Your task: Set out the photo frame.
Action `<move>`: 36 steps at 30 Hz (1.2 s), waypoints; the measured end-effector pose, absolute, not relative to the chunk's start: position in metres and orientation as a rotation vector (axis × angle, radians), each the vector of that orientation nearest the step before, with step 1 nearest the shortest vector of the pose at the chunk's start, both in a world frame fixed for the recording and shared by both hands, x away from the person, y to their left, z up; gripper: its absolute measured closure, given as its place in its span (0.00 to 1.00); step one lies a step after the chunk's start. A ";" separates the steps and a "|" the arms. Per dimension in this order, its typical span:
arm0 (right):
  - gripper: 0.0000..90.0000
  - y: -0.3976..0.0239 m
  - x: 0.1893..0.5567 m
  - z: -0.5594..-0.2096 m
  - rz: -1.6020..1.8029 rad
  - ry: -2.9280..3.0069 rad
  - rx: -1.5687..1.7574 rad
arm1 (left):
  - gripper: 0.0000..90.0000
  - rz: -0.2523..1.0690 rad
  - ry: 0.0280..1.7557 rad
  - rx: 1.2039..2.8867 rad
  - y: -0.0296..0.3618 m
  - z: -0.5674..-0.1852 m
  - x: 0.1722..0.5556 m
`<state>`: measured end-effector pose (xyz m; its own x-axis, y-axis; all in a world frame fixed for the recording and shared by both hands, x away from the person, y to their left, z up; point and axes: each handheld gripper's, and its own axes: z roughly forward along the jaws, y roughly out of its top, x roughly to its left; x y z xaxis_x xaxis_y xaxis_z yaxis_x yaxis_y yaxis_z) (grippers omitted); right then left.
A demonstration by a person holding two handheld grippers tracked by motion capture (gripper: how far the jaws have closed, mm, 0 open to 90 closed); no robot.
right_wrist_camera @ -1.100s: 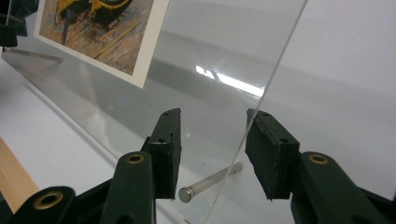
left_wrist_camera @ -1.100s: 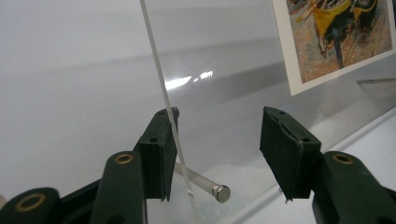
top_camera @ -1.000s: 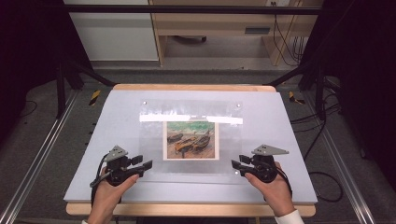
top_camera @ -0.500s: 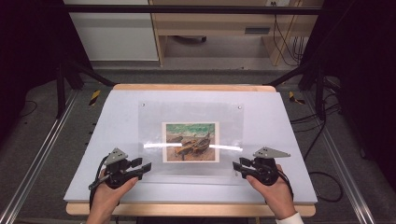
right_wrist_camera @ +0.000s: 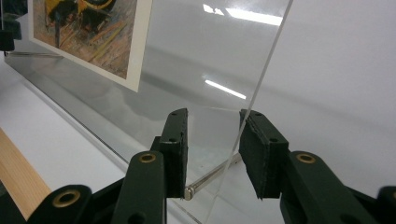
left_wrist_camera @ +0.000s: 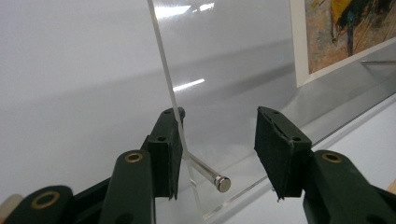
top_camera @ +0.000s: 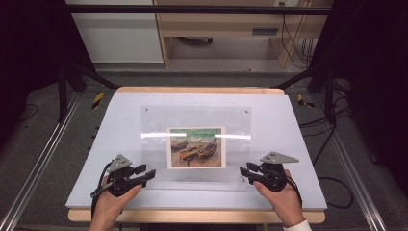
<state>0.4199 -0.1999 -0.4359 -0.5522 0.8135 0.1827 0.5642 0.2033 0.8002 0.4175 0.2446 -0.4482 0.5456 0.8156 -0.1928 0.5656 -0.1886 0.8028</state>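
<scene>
We hold the left gripper and the right gripper at the two near corners of a clear acrylic frame lying on the white tabletop. Its top sheet is tilted up between each pair of jaws. Both sets of jaws have just been closing and stand partly open. In the left gripper view the sheet's edge lies against the left pad, well clear of the other. In the right gripper view it runs just beside the right pad; contact is unclear. A metal standoff pin lies between the left jaws. The painting print sits beyond the jaws. Grey carpet, black rig posts and a wooden desk surround the table.
</scene>
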 end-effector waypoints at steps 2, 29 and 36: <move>0.70 -0.200 0.419 -0.436 1.269 2.201 1.308 | 0.57 0.351 1.128 1.882 0.244 -0.448 0.417; 0.73 -0.201 0.407 -0.441 1.264 2.216 1.305 | 0.61 0.384 1.106 1.946 0.242 -0.452 0.405; 0.72 -0.200 0.404 -0.443 1.262 2.237 1.292 | 0.62 0.381 1.101 1.966 0.242 -0.453 0.402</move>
